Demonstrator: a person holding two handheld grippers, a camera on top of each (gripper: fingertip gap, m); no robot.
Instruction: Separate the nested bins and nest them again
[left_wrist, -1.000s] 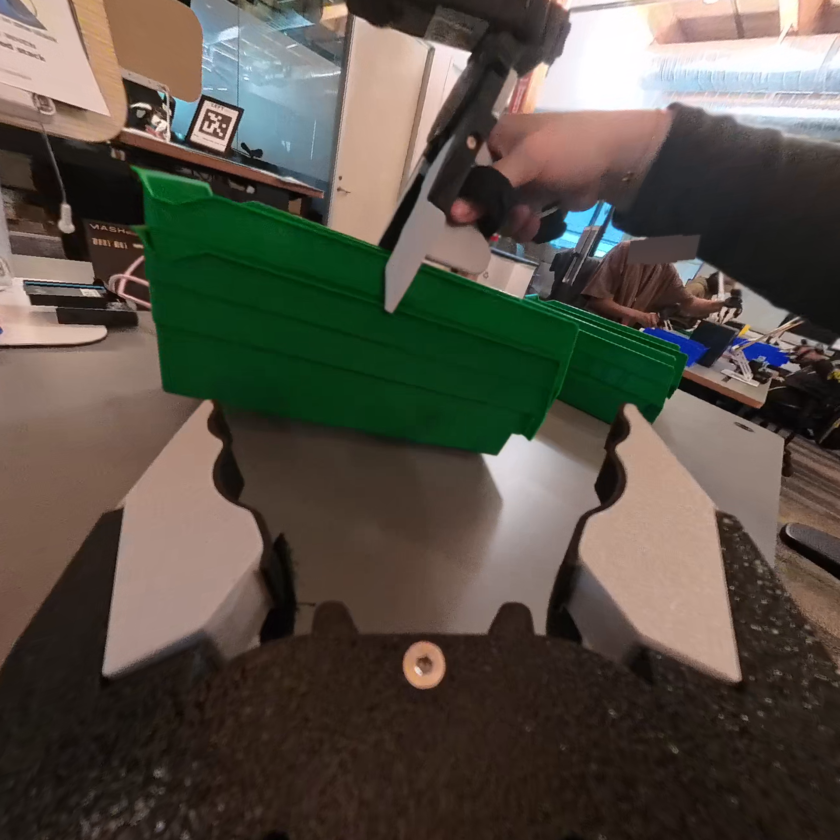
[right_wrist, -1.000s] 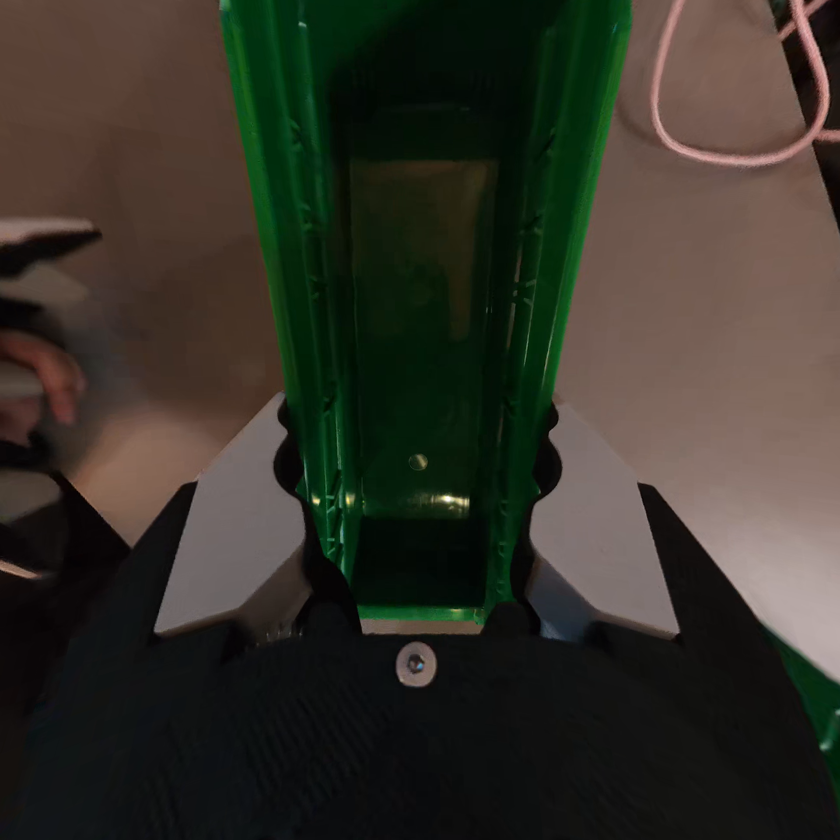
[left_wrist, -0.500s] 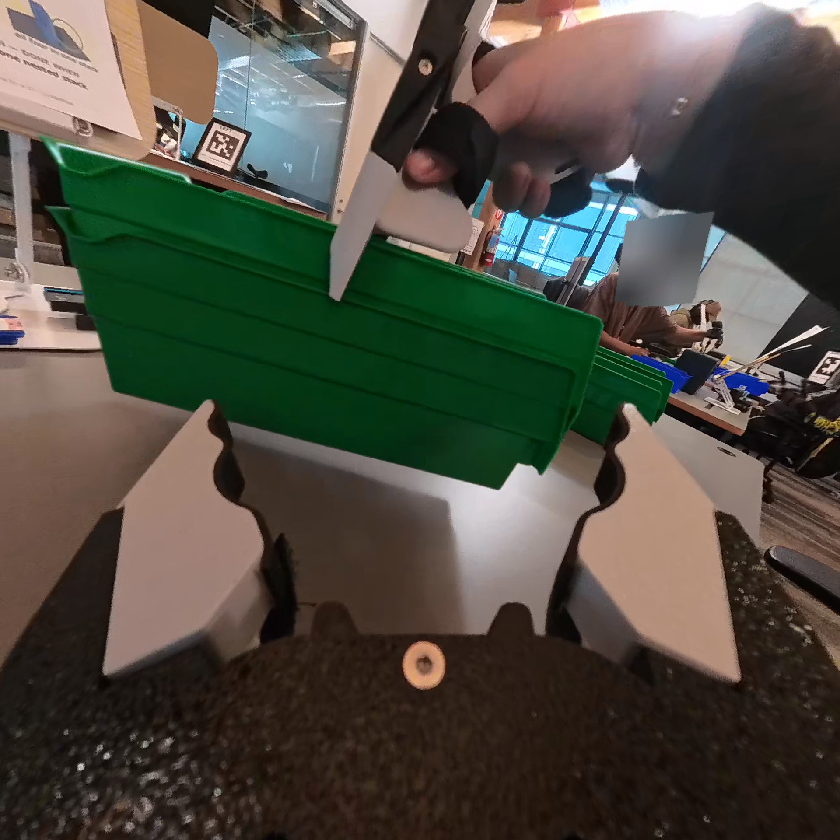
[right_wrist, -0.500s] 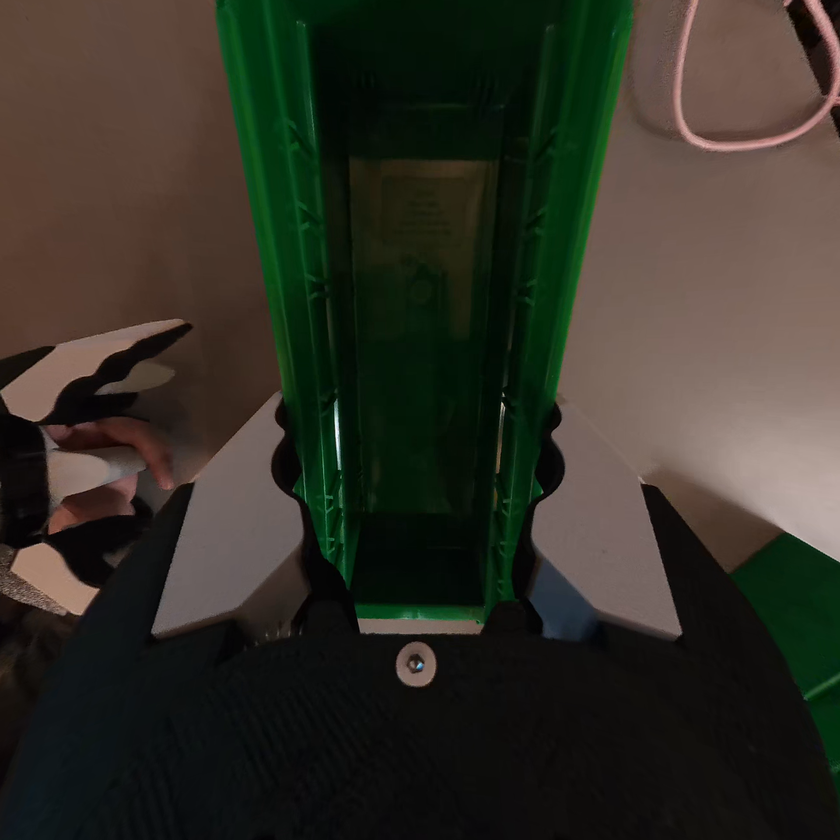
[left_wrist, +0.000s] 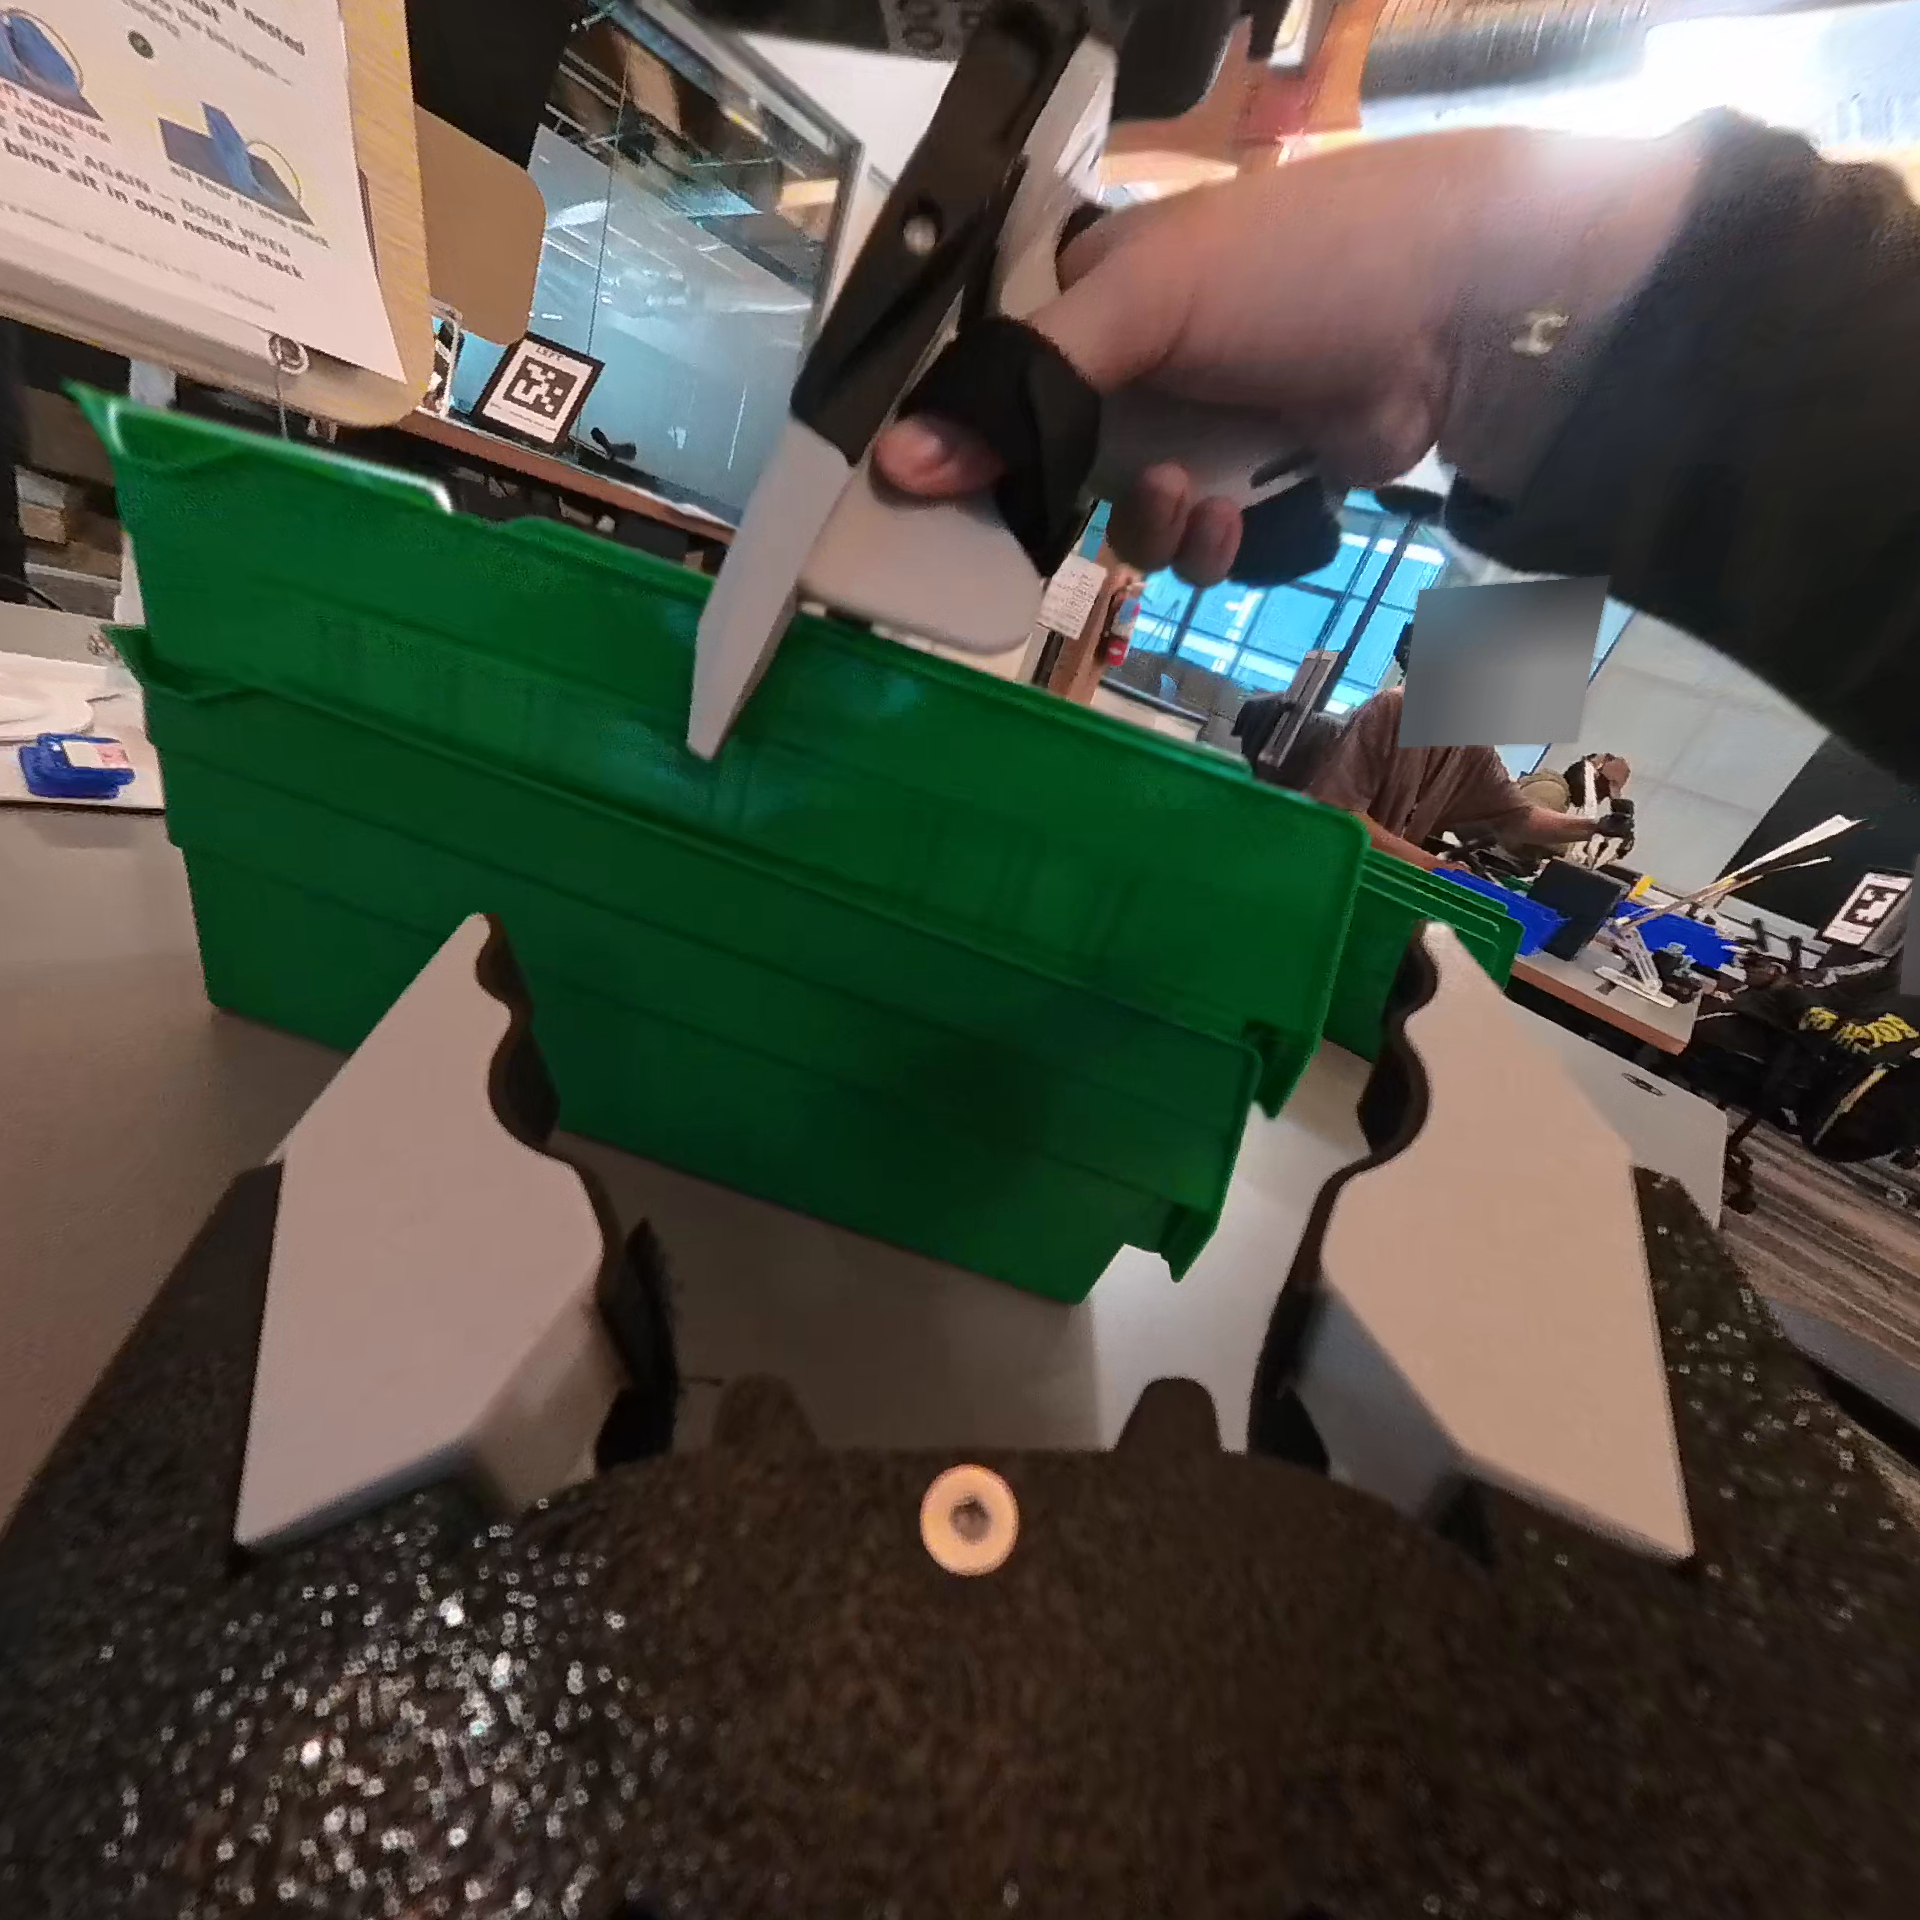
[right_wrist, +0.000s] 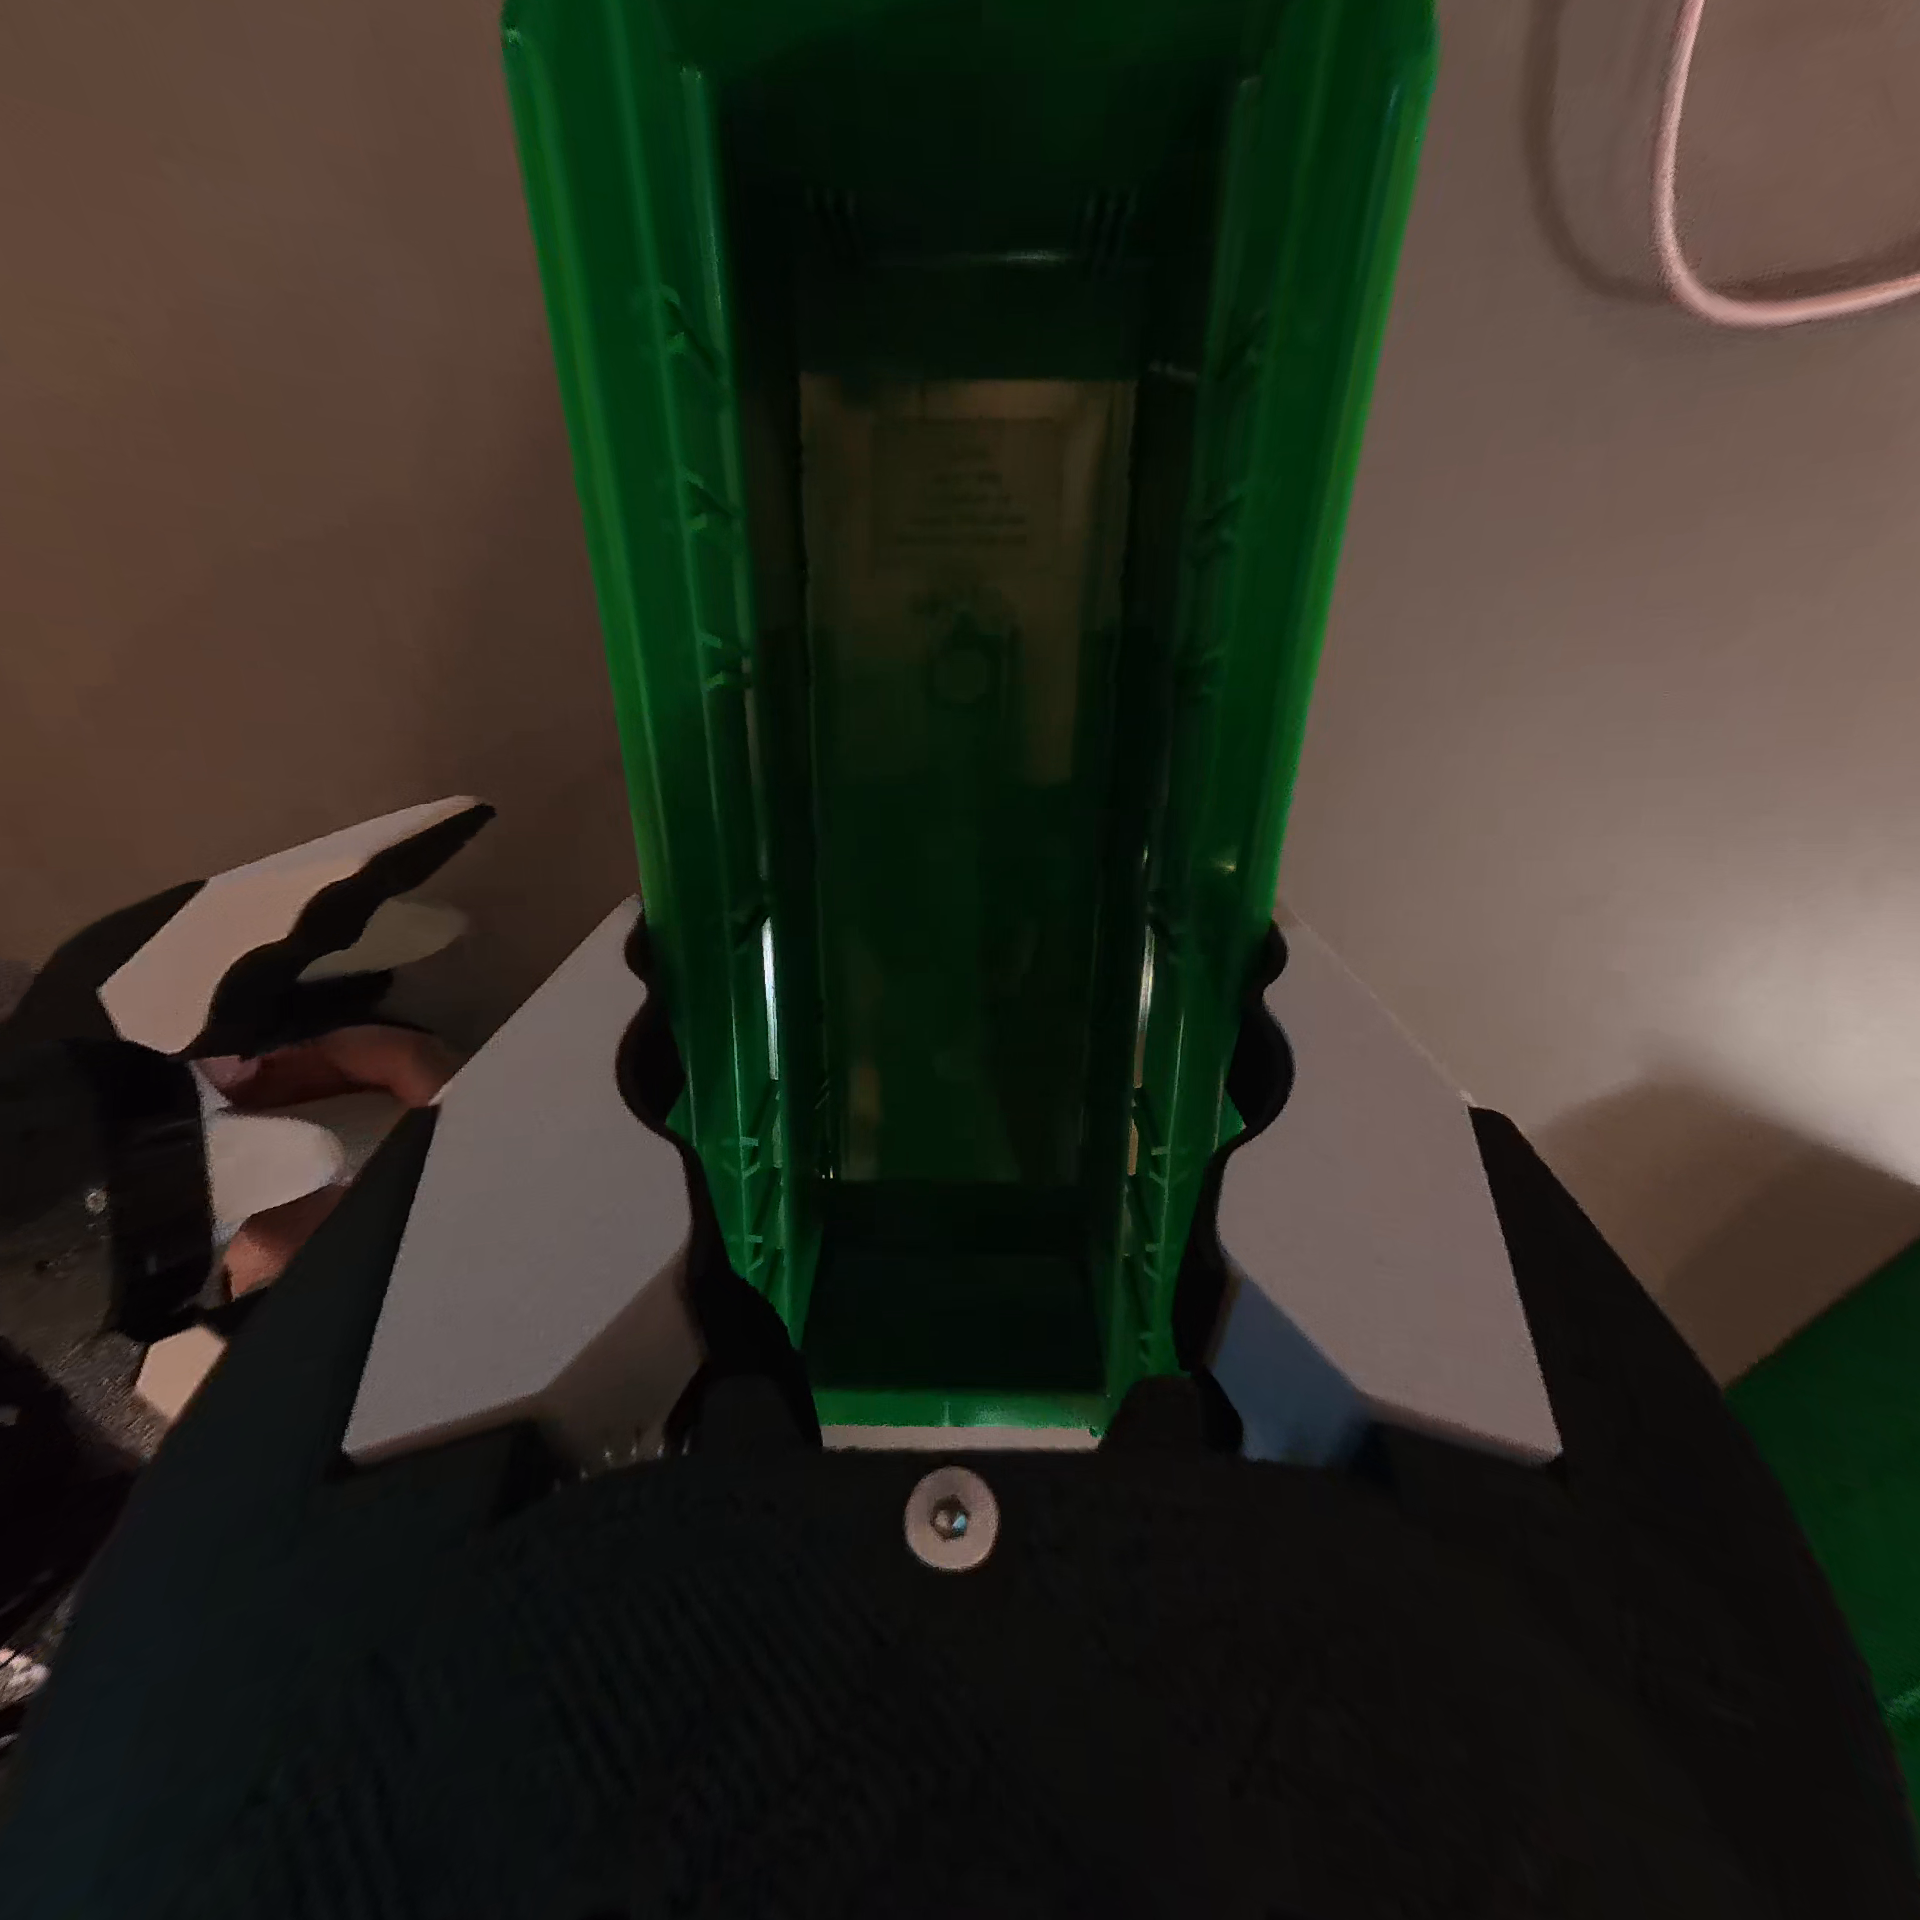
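A stack of nested green bins (left_wrist: 831, 1060) stands on the grey table (left_wrist: 94, 1039). The top green bin (left_wrist: 436, 582) is tilted, its left end raised above the rims below. My right gripper (left_wrist: 748, 644) comes down from above, held by a hand, and is shut across this bin's two long walls. In the right wrist view the gripper (right_wrist: 956, 925) looks down into the bin (right_wrist: 644, 520). My left gripper (left_wrist: 956, 935) is open and empty, low at the table, with the stack's side just ahead of its fingertips. It also shows in the right wrist view (right_wrist: 457, 862).
A second stack of green bins (left_wrist: 1423, 935) stands behind on the right and shows in the right wrist view (right_wrist: 1829, 1455). A pink cable (right_wrist: 1766, 291) lies on the table. A paper sheet on a board (left_wrist: 177, 156) and a small blue object (left_wrist: 73, 764) are at the left. The table ends at right.
The top bin has risen further out of the stack in my right gripper. My left gripper has moved closer to the stack and stays open.
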